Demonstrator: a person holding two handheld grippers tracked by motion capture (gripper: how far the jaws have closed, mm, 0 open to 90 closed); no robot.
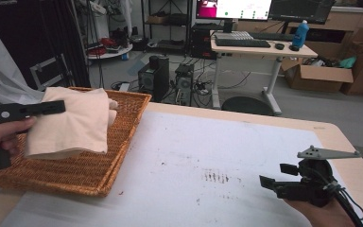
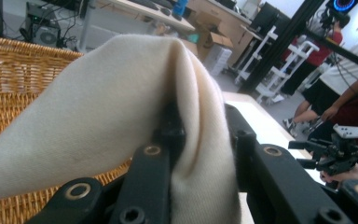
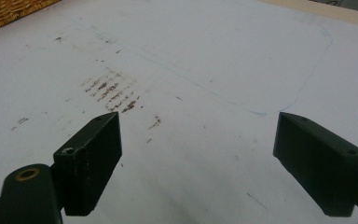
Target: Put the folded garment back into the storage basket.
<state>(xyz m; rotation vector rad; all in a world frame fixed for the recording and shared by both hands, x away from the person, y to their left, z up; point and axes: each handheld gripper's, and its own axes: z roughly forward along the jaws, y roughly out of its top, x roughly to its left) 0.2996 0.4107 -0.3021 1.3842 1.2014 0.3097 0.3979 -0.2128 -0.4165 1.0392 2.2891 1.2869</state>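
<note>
A: High view, far left first: the left hand-held gripper [image 1: 59,108] comes in level, black and blocky, with a hand wrapped round its grip. It's pinching a cream cloth [image 1: 71,124], soft knit, folded, drooping in a loose rectangle.

B: And the cloth hangs over the wicker basket [image 1: 123,137], a shallow rectangular tray of tight honey-brown weave, sitting on the left end of the desk [image 1: 246,142]. Whether the lower edge touches the basket floor, I can't tell.

A: Left gripper view confirms the pinch: the cloth [image 2: 98,116] bunches into a rounded hump, a thick fold squeezed between the two black jaws, bolts and brass bushings showing at their base. The weave of the basket [image 2: 9,70] runs behind.

B: Moving right, the desk top is a white sheet with a smear of dark streaks [image 1: 216,177] near the middle, pale wood at the rim.

A: Far right, the right hand-held gripper [image 1: 278,176] sits low near the desk's front edge, pointing left toward the basket, grey three-cornered plate on top, cable trailing.

B: Right gripper view: jaws spread wide, blunt black blocks, nothing but scuffed white surface [image 3: 191,93] between them.
</note>
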